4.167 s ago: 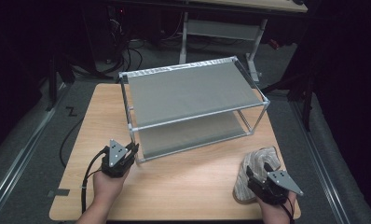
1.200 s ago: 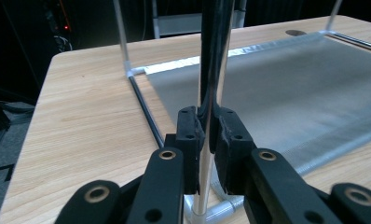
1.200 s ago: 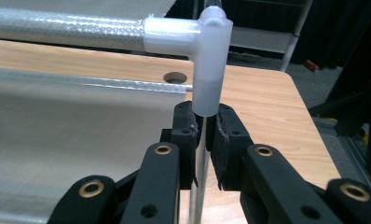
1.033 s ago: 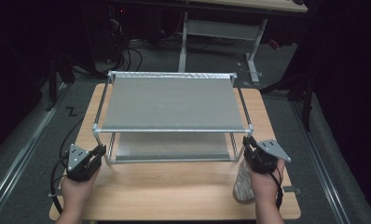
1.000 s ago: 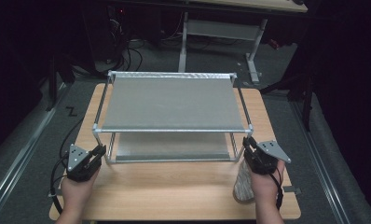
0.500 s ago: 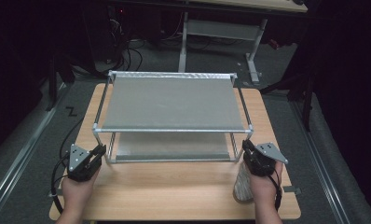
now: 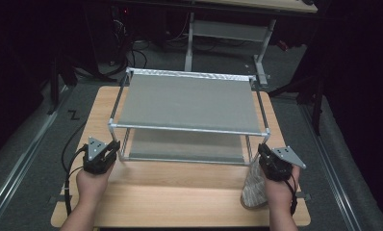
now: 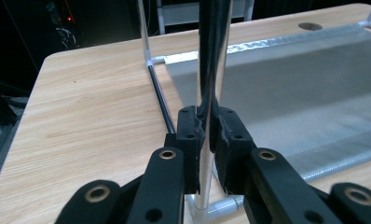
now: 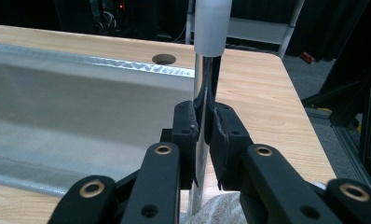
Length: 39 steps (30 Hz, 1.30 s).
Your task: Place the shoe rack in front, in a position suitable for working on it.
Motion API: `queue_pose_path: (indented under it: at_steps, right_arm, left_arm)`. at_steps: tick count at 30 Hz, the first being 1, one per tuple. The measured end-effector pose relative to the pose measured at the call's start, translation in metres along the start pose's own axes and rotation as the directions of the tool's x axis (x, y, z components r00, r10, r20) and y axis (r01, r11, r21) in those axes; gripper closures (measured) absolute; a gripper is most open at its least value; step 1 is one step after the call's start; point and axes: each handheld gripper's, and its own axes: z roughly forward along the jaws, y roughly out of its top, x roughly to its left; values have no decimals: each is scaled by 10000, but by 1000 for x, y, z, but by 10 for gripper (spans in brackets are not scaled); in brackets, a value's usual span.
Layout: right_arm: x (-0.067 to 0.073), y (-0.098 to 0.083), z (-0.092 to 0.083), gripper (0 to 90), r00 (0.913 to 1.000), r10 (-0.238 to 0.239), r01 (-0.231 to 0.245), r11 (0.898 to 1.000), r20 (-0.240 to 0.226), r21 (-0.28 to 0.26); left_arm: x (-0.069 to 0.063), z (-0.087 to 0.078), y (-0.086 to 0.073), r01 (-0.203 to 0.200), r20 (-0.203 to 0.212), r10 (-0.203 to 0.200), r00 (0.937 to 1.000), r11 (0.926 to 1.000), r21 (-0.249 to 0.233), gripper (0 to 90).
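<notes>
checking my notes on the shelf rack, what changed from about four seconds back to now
The rack was turned from skewed to square with the table. Both hands moved to its front posts: the left gripper and right gripper now clamp one each. The cloth bundle stayed by the right hand.

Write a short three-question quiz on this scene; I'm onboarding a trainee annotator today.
1. True or false: the left gripper is clamped on a front upright post of the two-tier metal-framed grey fabric rack.
2. What does the right gripper grip? A) the crumpled patterned cloth bundle B) the rack's other front post C) nothing
3. What does the rack stand on?

Key:
1. True
2. B
3. The light wooden table
</notes>
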Motion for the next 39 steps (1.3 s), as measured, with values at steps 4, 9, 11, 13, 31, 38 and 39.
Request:
queue_pose_path:
  at_steps: [4, 9, 11, 13, 31, 38, 39]
  right_arm:
    - [-3, -3, -3, 798, 10000, 1, -1, 10000, -11, -82]
    - [-7, -6, -8, 798, 10000, 85, -85, 9999, 22, -141]
    - [-6, -5, -8, 798, 10000, 62, -61, 9999, 78, -114]
    - [-6, -4, -8, 795, 9999, 85, -84, 9999, 67, -71]
    - [-9, 2, -8, 797, 9998, 82, -79, 9998, 199, -170]
    - [-9, 1, -18, 536, 9994, 288, -282, 9991, 194, -313]
    - [-10, 0, -22, 497, 9991, 378, -372, 9989, 194, -300]
  left_arm:
    - [-3, -2, -1, 20, 56, -20, 10000, 10000, -24, 803]
    - [-9, -11, -6, -55, 198, 57, 9998, 10000, -79, 803]
    - [-9, -12, -5, -32, 183, 33, 9998, 10000, -56, 802]
    - [-9, -12, -5, -5, 188, 6, 9998, 10000, -61, 801]
    - [-14, -22, -12, -150, 412, 160, 9990, 9996, -234, 801]
    - [-16, -33, -13, -199, 553, 201, 9983, 9998, -43, 633]
    - [-17, -36, -14, -224, 523, 226, 9984, 9997, -44, 590]
